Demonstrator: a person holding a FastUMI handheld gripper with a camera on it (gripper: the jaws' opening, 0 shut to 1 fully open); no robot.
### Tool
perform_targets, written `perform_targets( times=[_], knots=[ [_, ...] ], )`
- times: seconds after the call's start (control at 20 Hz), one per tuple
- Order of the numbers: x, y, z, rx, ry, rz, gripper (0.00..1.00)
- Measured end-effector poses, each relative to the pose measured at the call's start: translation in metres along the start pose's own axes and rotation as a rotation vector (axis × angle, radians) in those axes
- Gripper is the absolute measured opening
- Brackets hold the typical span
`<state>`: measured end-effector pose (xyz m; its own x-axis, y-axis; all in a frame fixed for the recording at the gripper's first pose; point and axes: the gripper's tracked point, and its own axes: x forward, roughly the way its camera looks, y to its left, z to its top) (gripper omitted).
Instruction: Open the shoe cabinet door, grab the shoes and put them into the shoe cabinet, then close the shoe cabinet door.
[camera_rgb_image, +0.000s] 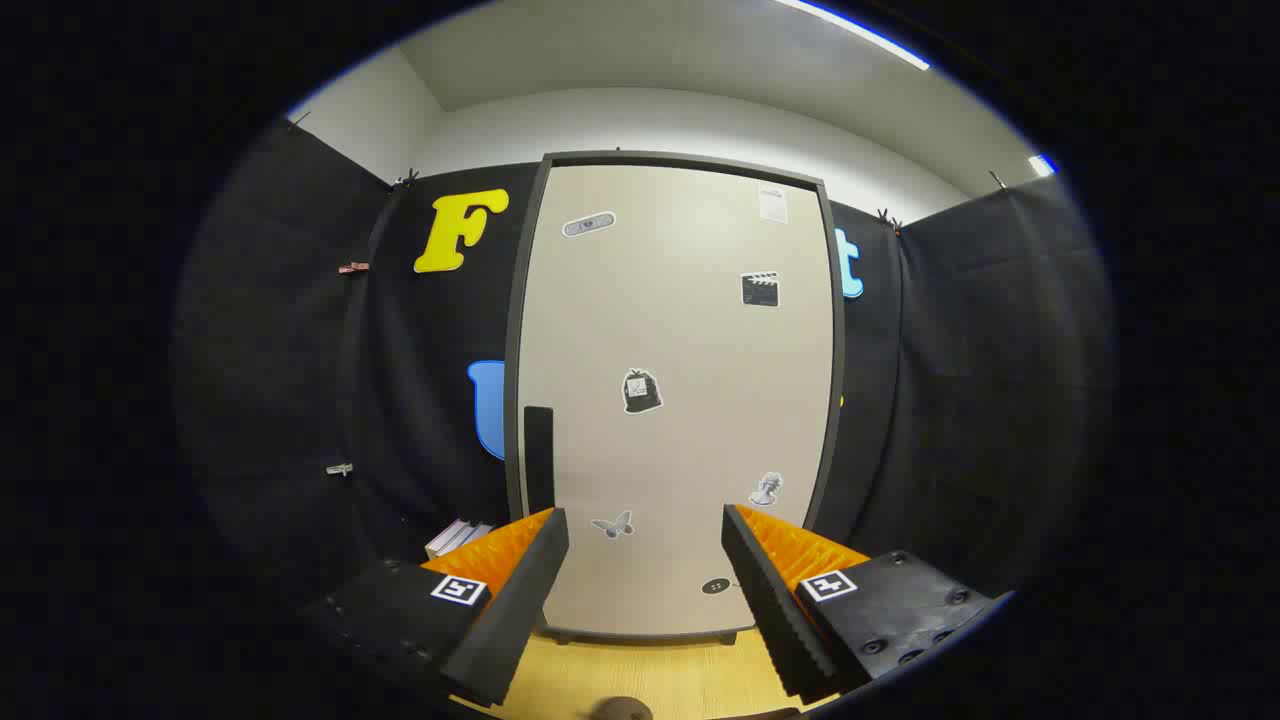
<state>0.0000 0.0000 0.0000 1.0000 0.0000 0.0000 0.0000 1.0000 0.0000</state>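
A tall beige shoe cabinet (680, 400) with a dark frame stands straight ahead, its door shut. A black vertical handle (538, 457) sits on the door's left edge, just above my left finger (520, 590). Several small stickers dot the door. My gripper (645, 530) is open, its orange and black fingers spread wide with nothing between them, pointing at the lower part of the door. A dark rounded thing (620, 709) peeks in at the floor below the fingers; I cannot tell what it is.
The cabinet stands on a light wooden floor (640, 670). Black cloth walls close in on both sides. A few books or boxes (458, 536) lie on the floor to the left of the cabinet, beyond my left finger.
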Motion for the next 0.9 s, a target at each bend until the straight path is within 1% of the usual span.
perform_targets(
  times=[0.65, 0.9],
  knots=[
    [0.0034, -0.0014, -0.0035, 0.006, 0.018, -0.007, 0.98],
    [0.0104, 0.0073, -0.0099, 0.015, 0.036, 0.004, 0.98]
  ],
)
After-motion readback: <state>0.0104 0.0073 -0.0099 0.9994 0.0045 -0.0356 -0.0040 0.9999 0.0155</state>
